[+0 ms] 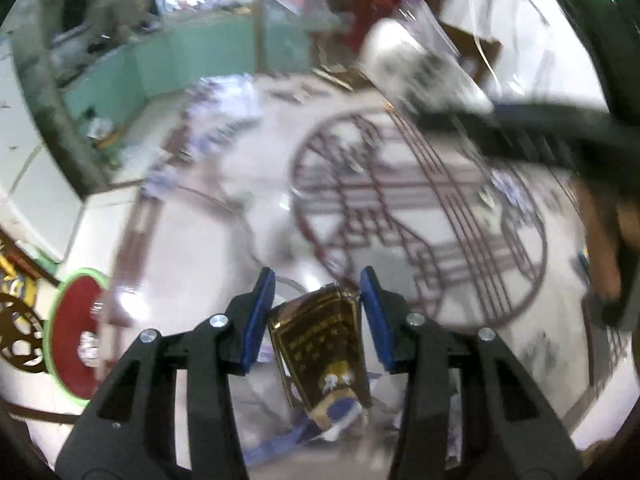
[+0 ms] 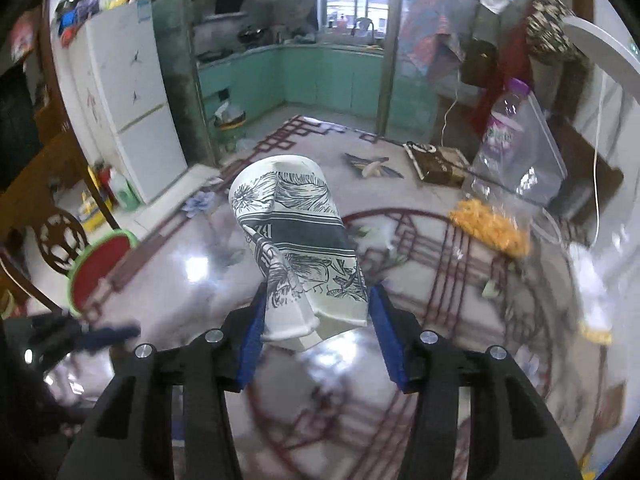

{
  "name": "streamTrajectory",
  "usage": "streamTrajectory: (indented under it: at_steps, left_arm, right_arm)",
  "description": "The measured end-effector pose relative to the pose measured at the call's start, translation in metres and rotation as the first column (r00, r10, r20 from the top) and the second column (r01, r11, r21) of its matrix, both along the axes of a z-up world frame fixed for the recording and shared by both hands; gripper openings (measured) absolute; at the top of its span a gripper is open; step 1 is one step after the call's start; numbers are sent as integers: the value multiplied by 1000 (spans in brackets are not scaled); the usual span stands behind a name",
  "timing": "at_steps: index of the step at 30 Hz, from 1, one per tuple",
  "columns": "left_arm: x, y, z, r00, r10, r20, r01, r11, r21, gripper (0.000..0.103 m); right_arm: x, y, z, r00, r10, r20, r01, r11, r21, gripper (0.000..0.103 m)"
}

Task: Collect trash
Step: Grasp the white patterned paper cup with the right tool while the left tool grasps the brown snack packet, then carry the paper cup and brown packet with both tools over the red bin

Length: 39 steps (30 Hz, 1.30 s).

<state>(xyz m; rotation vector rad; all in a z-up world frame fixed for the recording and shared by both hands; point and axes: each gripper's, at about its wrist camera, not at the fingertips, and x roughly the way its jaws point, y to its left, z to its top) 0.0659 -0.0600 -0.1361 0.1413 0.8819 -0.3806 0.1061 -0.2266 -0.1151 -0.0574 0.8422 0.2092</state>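
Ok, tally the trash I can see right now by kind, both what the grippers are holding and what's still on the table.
Crushed paper cup, in the right gripper: 1
Gold wrapper, in the left gripper: 1
Plastic bottle, on the table: 1
Clear bag of orange bits: 1
Dark packet: 1
Banana peel: 1
Total: 6

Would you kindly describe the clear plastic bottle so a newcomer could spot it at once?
Find the round table with its dark red line pattern. At its far right edge stands the bottle, behind a heap of yellow scraps. Only it is upright, transparent, with a purple cap and label.
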Motion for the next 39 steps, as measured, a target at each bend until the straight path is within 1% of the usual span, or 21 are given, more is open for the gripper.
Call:
streamTrajectory:
  at_steps: [3,5,7,11,13,15,20,21,22,23,24,25,26,27,28,31,33,36,37,38,39]
  left_arm:
    - [-1,18,20,997,71,29,-71,997,-29,42]
    - [-4,25,31,993,103,50,-101,994,-30,42]
    - [-9,33,41,989,126,72,-124,992,-32,26]
    - [-16,50,55,980,175,96,-170,984,-57,24]
    - [-19,59,59,977,187,101,-181,981,-67,13]
    - [-22,68,62,975,198,100,-191,979,-76,9]
    - [-24,93,55,969,235,75,-228,969,-90,10]
    - [-23,98,51,968,241,63,-235,968,-89,19]
    - [-22,101,48,968,245,52,-240,967,-87,35]
    - [-21,105,43,967,251,38,-247,965,-89,44]
    - [-19,109,37,966,258,24,-255,963,-90,56]
    - [-18,112,33,964,264,18,-262,962,-84,62]
    - [-16,114,26,964,266,9,-265,961,-75,65]
    - [-12,115,16,967,254,-12,-254,965,-65,75]
    - [-11,114,6,971,238,-32,-239,970,-52,78]
    - [-3,106,-38,976,191,-108,-189,981,33,78]
    - [1,100,-71,968,169,-188,-159,985,63,78]
    - [3,99,-100,952,183,-246,-166,982,91,77]
    - [3,99,-104,948,185,-258,-168,982,87,68]
    - [4,101,-107,945,190,-266,-174,981,82,62]
    - [3,101,-103,952,195,-235,-177,980,93,46]
  right_arm:
    - [-16,8,3,1000,8,1,-8,998,59,50]
    - [-25,16,4,1000,11,0,-11,996,84,50]
    - [-31,25,7,1000,14,7,-15,995,99,50]
    - [-43,43,14,999,35,24,-37,992,122,50]
    - [-48,54,19,998,47,37,-51,991,121,50]
    - [-51,60,21,997,51,50,-57,991,121,50]
    - [-51,66,22,998,36,54,-41,994,104,50]
    - [-51,65,22,998,24,55,-29,995,99,49]
    - [-50,61,23,998,2,56,-8,995,98,49]
    - [-50,55,22,998,-17,54,11,995,101,49]
    - [-50,50,23,998,-39,50,34,994,104,50]
    - [-50,46,23,998,-53,46,48,994,103,50]
    - [-50,40,22,997,-72,39,68,993,97,50]
    - [-51,35,20,995,-90,33,87,992,91,50]
    - [-53,30,17,994,-105,24,103,991,91,50]
    - [-58,20,7,991,-134,-15,135,985,105,50]
    - [-60,17,2,989,-141,-35,144,983,110,50]
    - [-63,14,0,988,-149,-40,152,982,111,50]
    - [-64,14,1,988,-150,-39,153,982,112,50]
    - [-63,14,2,988,-151,-38,154,982,111,50]
    - [-63,15,2,988,-151,-37,154,982,111,50]
